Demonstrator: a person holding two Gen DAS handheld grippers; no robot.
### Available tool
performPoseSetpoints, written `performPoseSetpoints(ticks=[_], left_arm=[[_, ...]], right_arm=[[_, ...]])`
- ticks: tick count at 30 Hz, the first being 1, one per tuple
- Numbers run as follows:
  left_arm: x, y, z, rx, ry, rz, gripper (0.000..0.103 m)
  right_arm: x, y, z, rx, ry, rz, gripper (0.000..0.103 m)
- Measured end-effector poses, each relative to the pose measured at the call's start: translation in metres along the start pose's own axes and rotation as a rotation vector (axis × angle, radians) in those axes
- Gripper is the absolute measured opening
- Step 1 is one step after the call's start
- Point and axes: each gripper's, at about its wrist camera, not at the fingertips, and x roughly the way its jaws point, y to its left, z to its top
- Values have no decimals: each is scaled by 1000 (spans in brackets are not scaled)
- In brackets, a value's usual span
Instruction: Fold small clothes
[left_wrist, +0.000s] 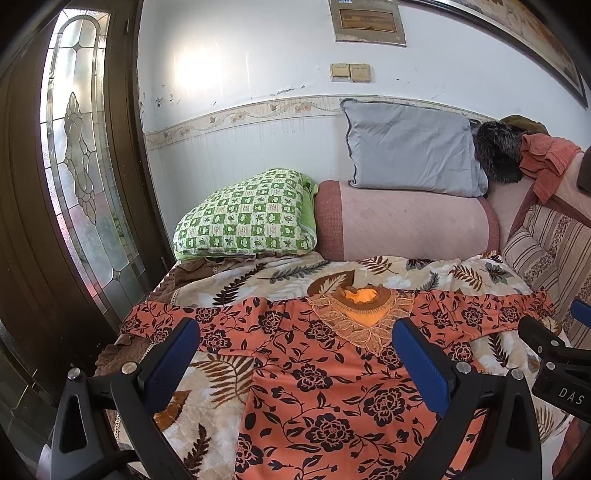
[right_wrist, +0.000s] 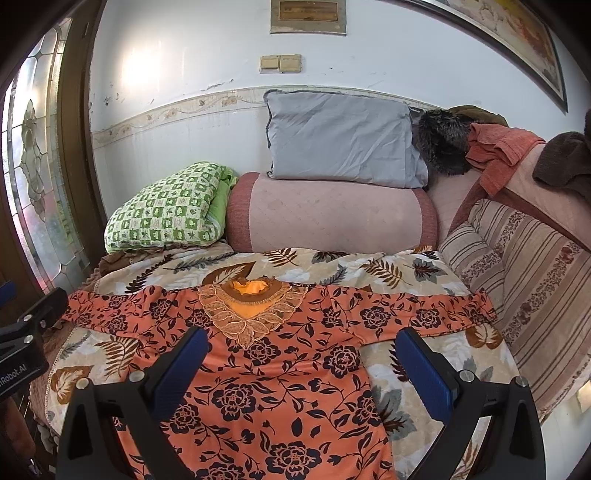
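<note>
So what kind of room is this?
Probably a bedroom or sitting room at home: pillows and a bolster are stacked against the wall, and an orange dress lies spread on a leaf-print bedcover.

Orange floral dress (left_wrist: 317, 387) flat on bedspread (left_wrist: 221, 417); left gripper (left_wrist: 295, 339) spread wide above.

A bed (right_wrist: 424, 269) covered by a cream quilt printed with brown and grey leaves carries everything. An orange floral dress (right_wrist: 280, 384) lies spread flat on it, sleeves out to both sides, neckline toward the wall. Behind it rest a green checked pillow (right_wrist: 166, 210) and, just beside that, a pink bolster (right_wrist: 332, 210). A striped cushion (right_wrist: 476, 258) lies along the right edge.
</note>
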Motion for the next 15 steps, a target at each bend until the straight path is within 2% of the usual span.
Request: performPoseSetpoints(ticks=[15], left_arm=[[40,-7,-10,12,65,2,103]], right_arm=[[40,5,-8,-5,59,4,103]])
